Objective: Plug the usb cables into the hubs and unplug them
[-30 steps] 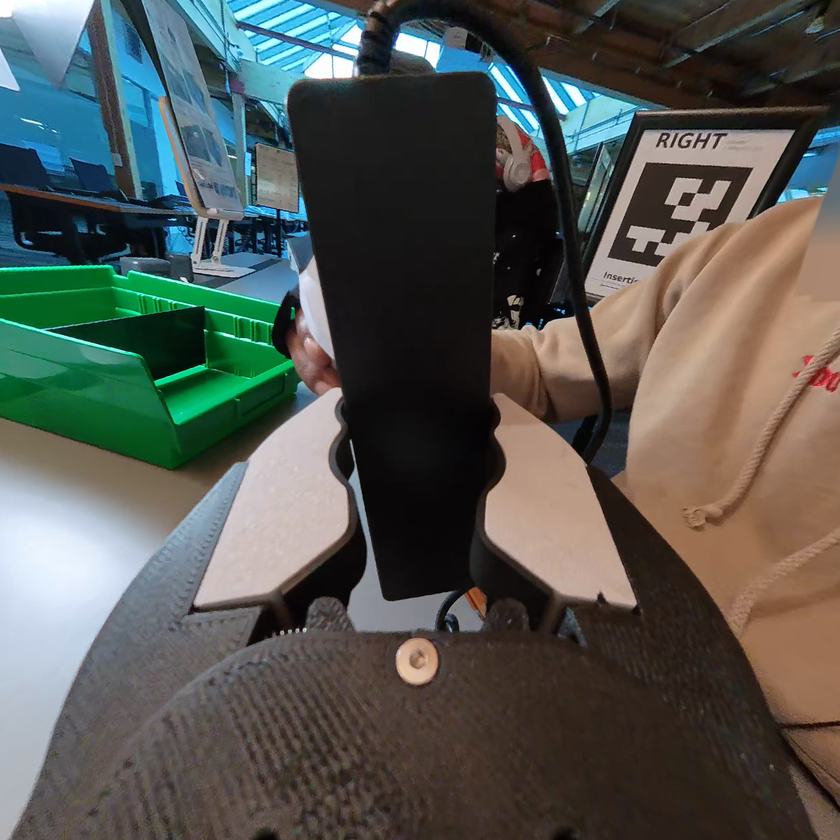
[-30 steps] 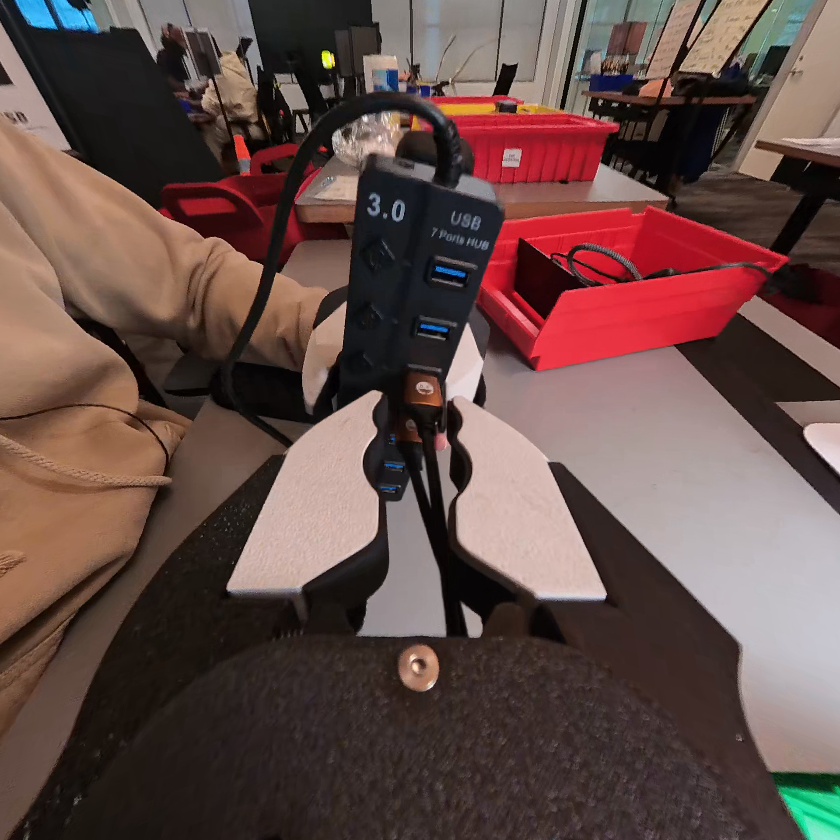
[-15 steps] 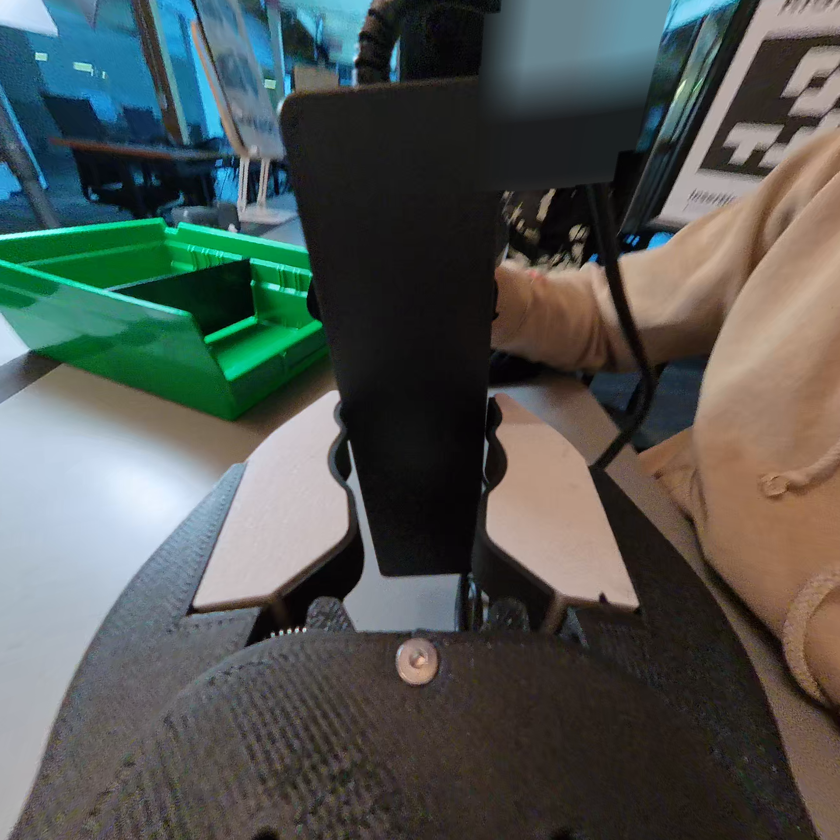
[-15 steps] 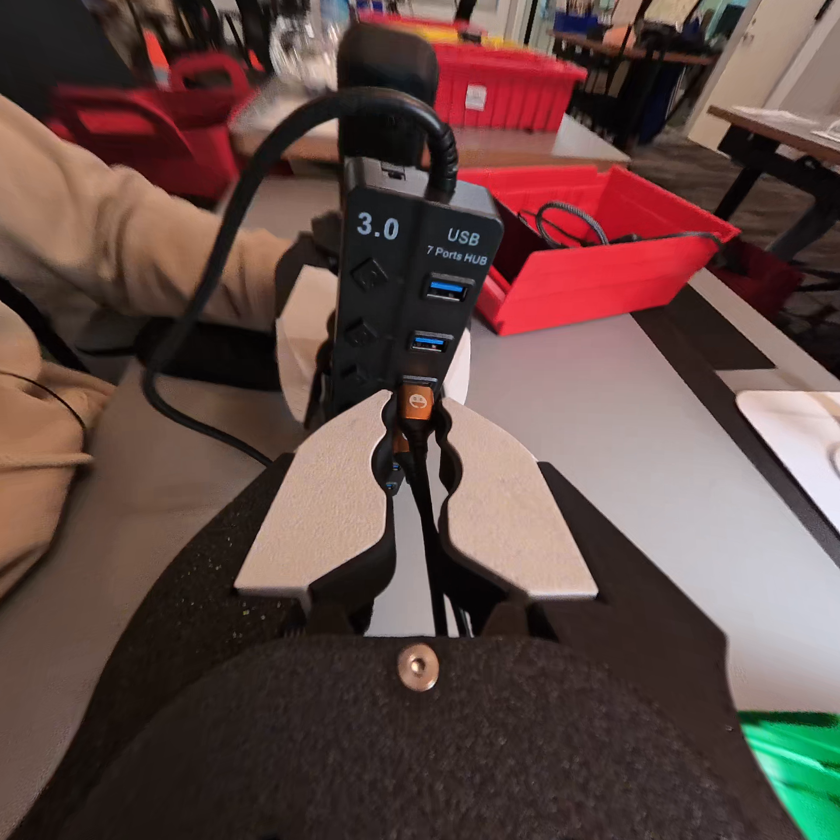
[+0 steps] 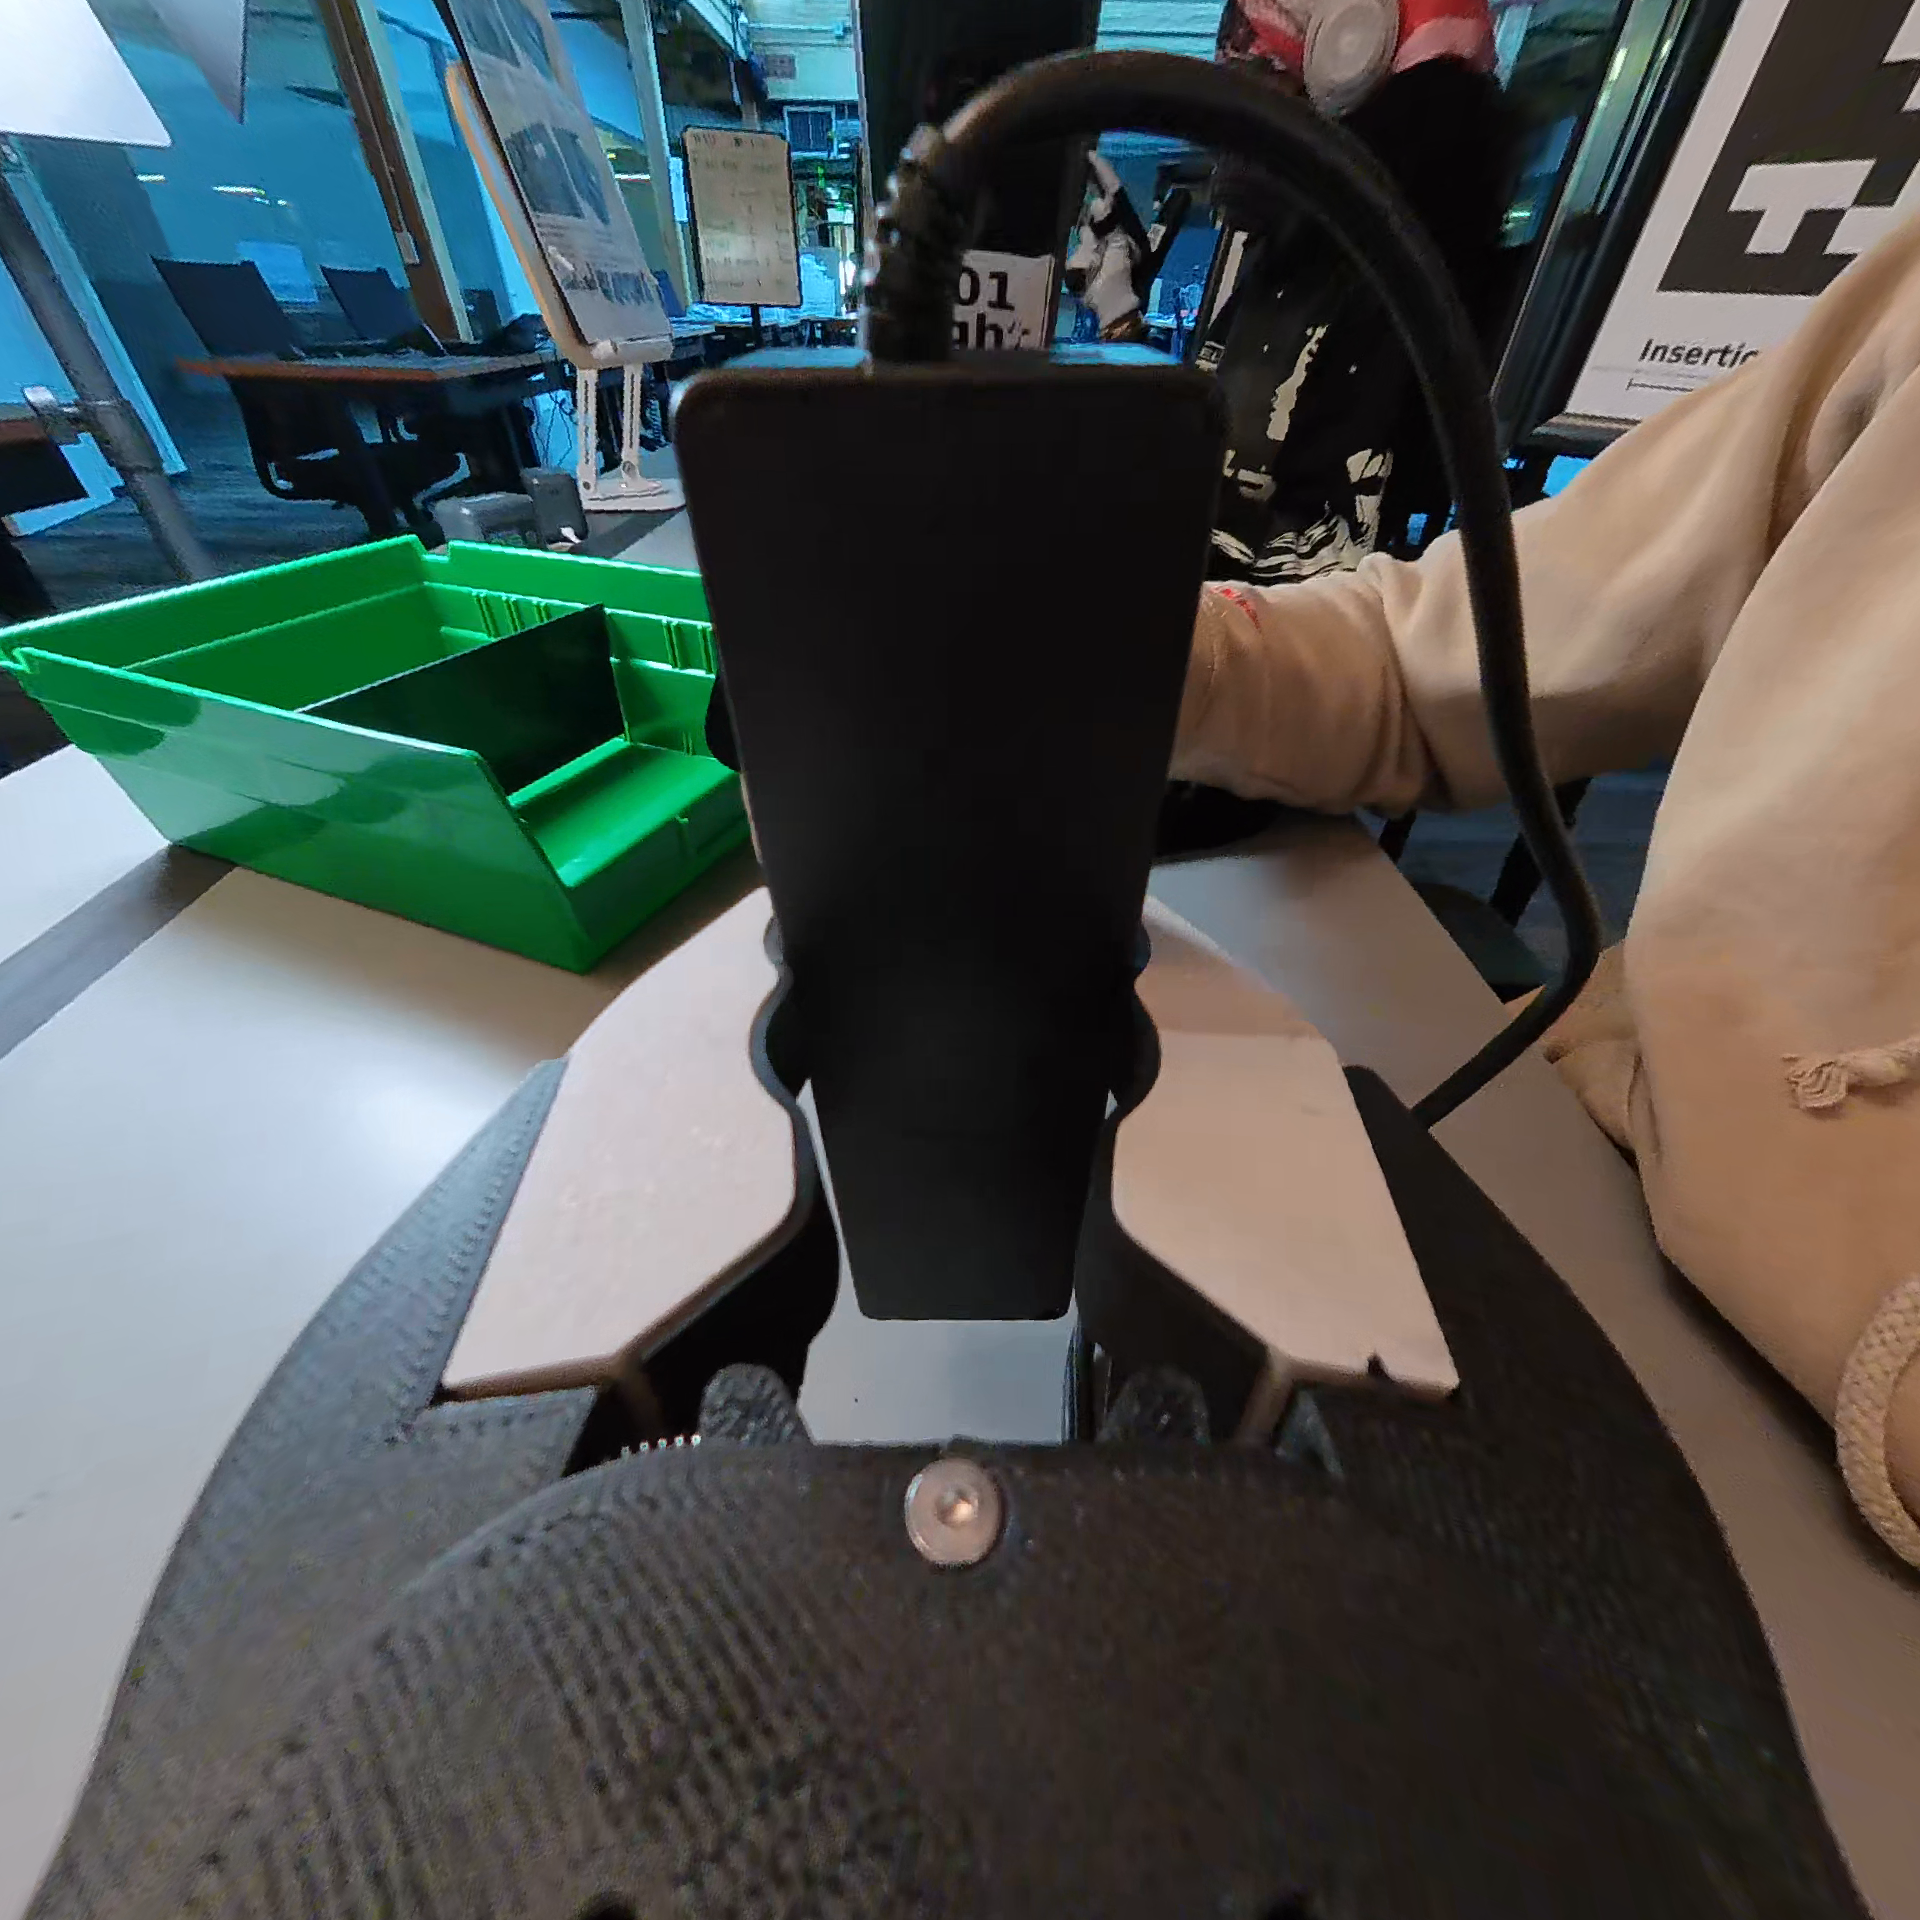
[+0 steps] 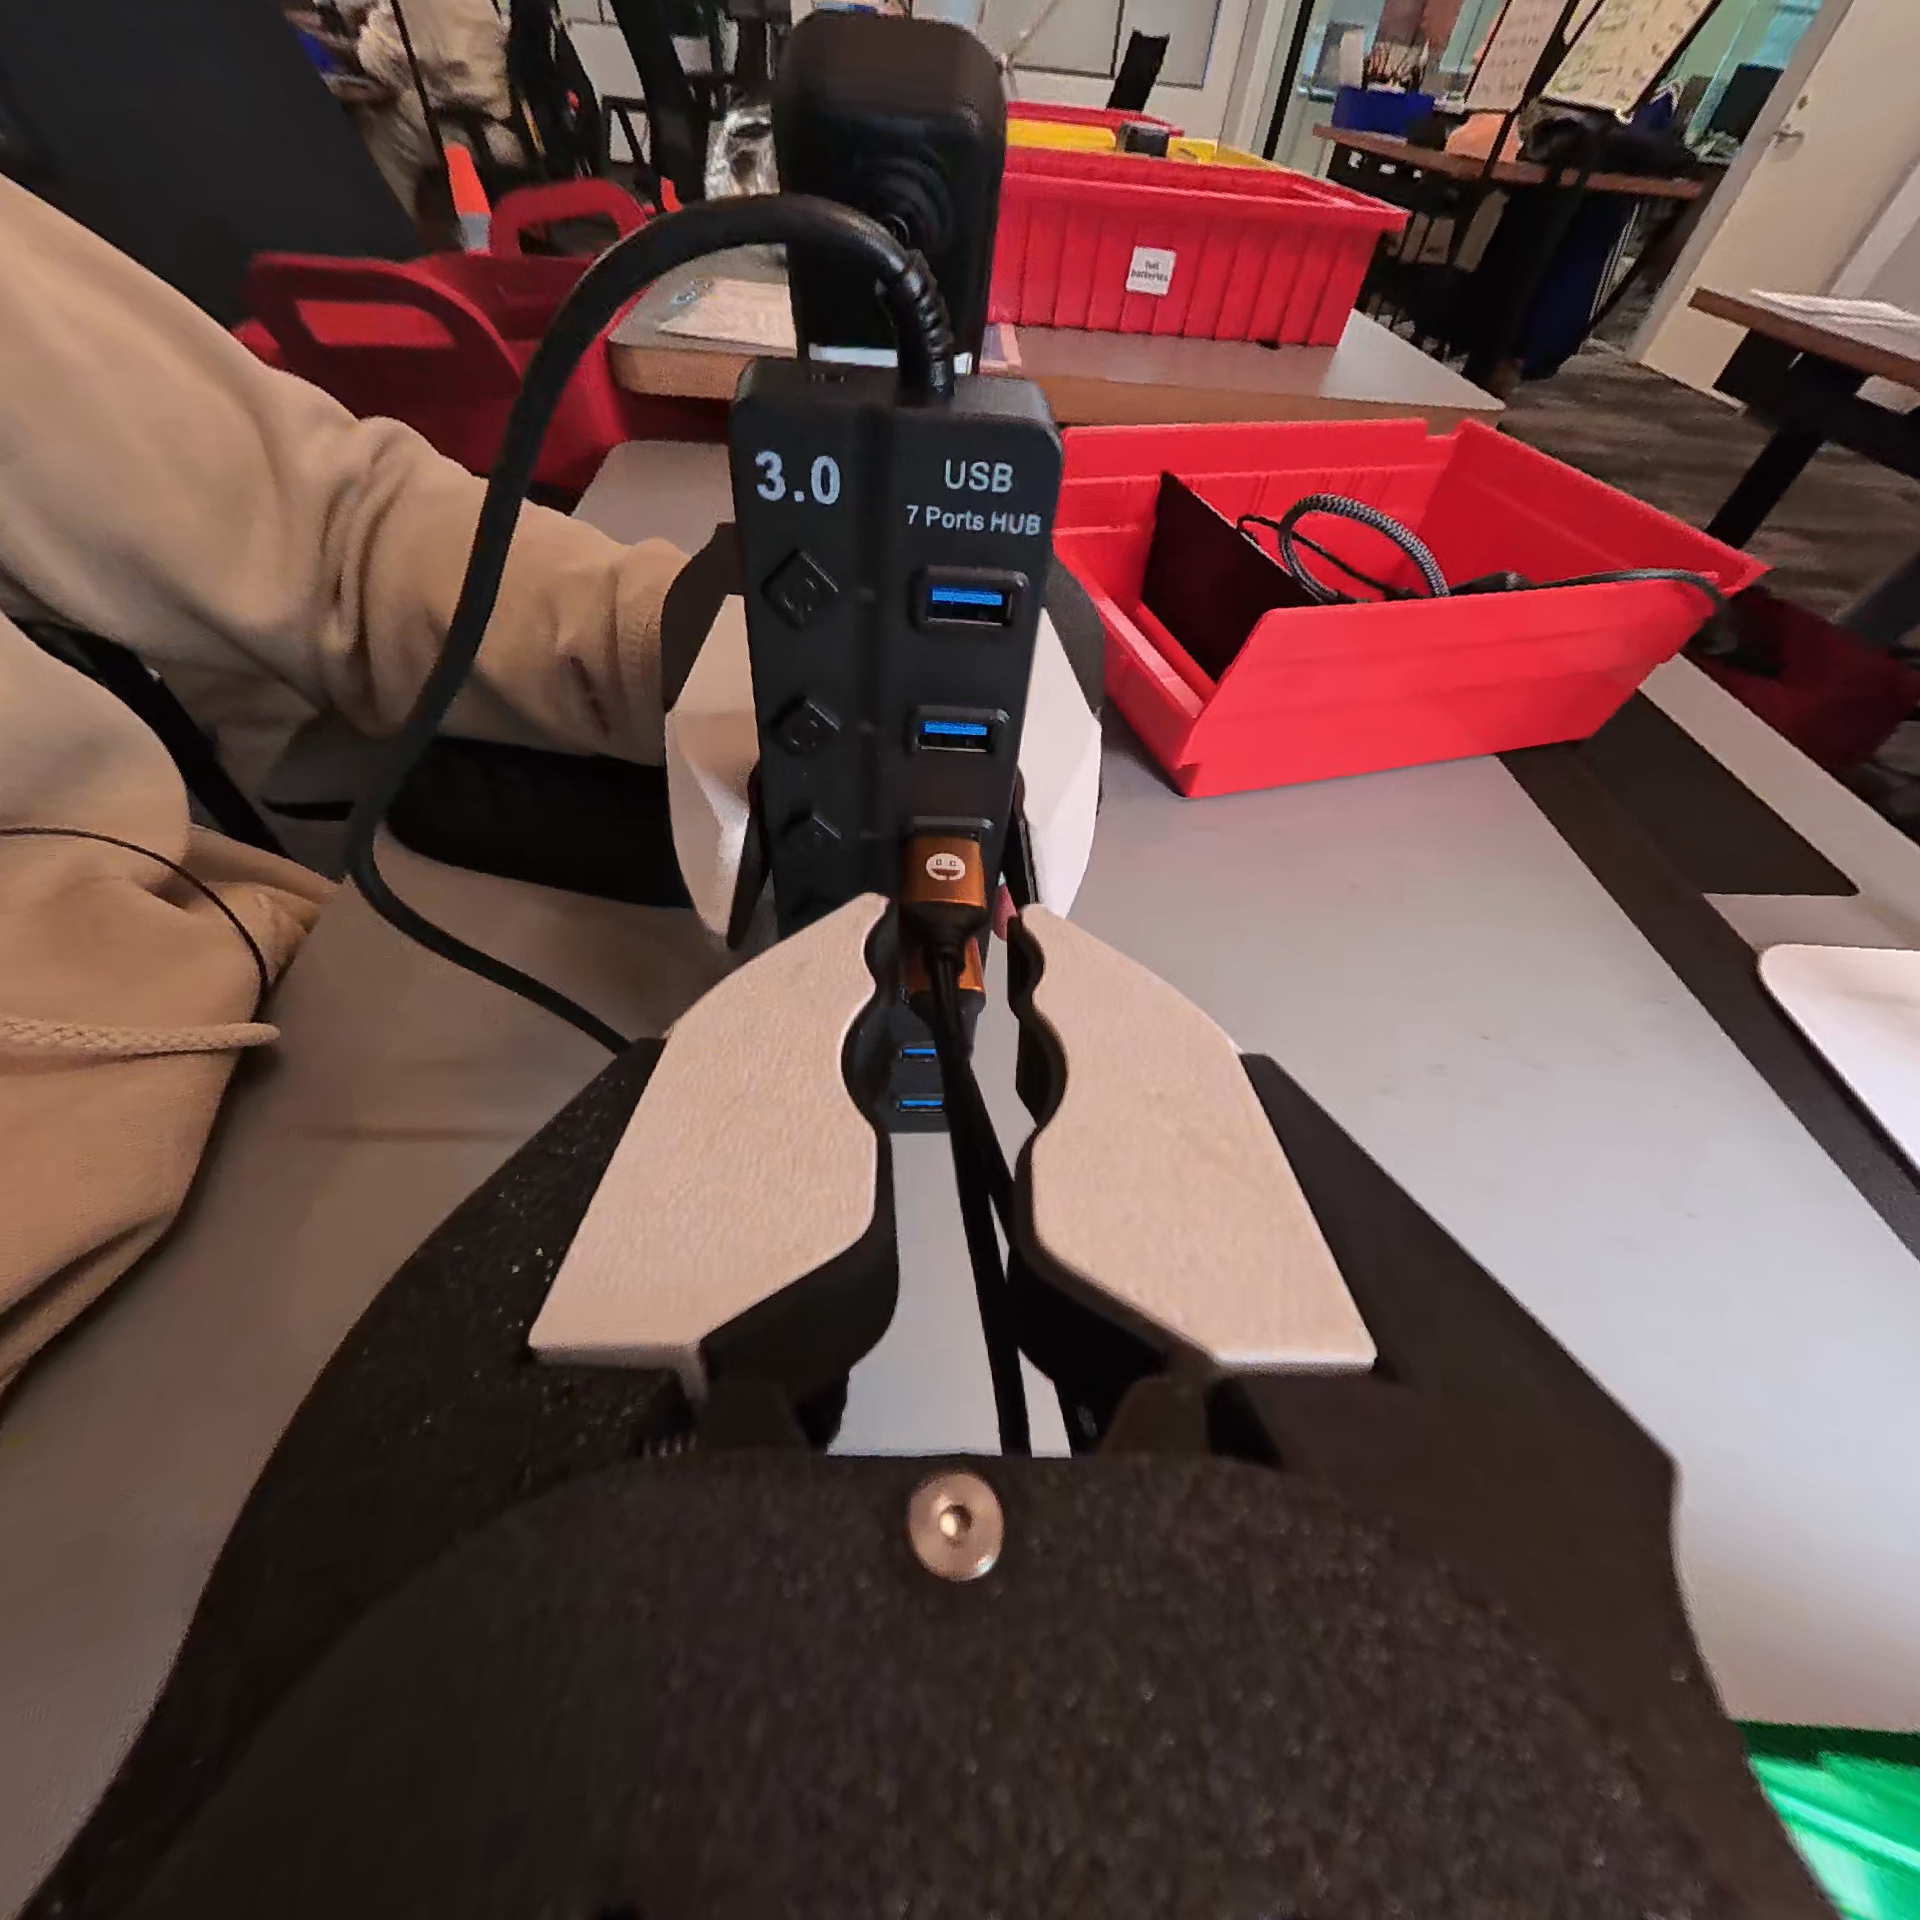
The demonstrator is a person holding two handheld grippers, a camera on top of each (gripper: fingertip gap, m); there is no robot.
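A black USB hub (image 5: 956, 727) stands upright with its plain back in the left wrist view. My left gripper (image 5: 956, 966) is shut on its lower half. The right wrist view shows the hub's port side (image 6: 831, 582), with an orange USB plug (image 6: 943, 873) seated in the third port down. My right gripper (image 6: 948, 935) is shut on that plug, and the plug's black cable (image 6: 977, 1195) runs back between the fingers. The hub's own thick cable (image 6: 499, 561) arcs from its top and hangs toward the person.
A green bin (image 5: 343, 790) with a dark divider sits on the grey table (image 5: 208, 1091) beyond my left gripper. A red bin (image 6: 1455, 686) holding loose cables sits beyond the hub. A person's beige sleeve (image 5: 1558, 644) reaches in beside the hub. A white sheet (image 6: 1860, 1018) lies at the table's right edge.
My right gripper's fingers have narrowed around the orange plug since one second ago. Both grippers and the hub have shifted slightly together. The plug is still in the same port.
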